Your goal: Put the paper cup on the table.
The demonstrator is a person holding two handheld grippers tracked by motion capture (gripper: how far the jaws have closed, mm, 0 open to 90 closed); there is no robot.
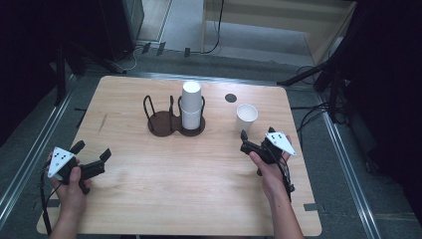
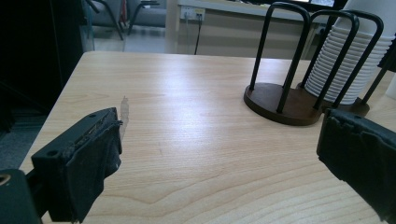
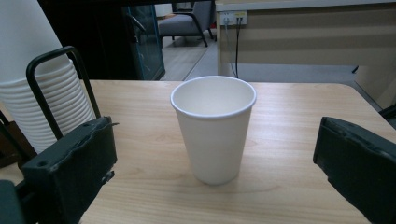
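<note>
Here the right gripper (image 3: 215, 154) has its jaws spread wide, the upright white paper cup (image 3: 213, 128) standing free between and just beyond them, near the table's right side. To grip well, I'd ease forward level and close on mid-wall, gently (thin paper dents). The left gripper (image 2: 219, 154) stands wide and empty. The black wire cup holder (image 1: 175, 115) hides the lower part of the stack of white cups (image 1: 191, 103), and that stack's top is cut off in both gripper views.

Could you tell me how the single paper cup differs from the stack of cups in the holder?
The single paper cup stands alone on the bare table, mouth up; the stack of cups sits upside down inside the black wire holder. The stack rises taller than the single cup. Both are white paper and upright.
</note>
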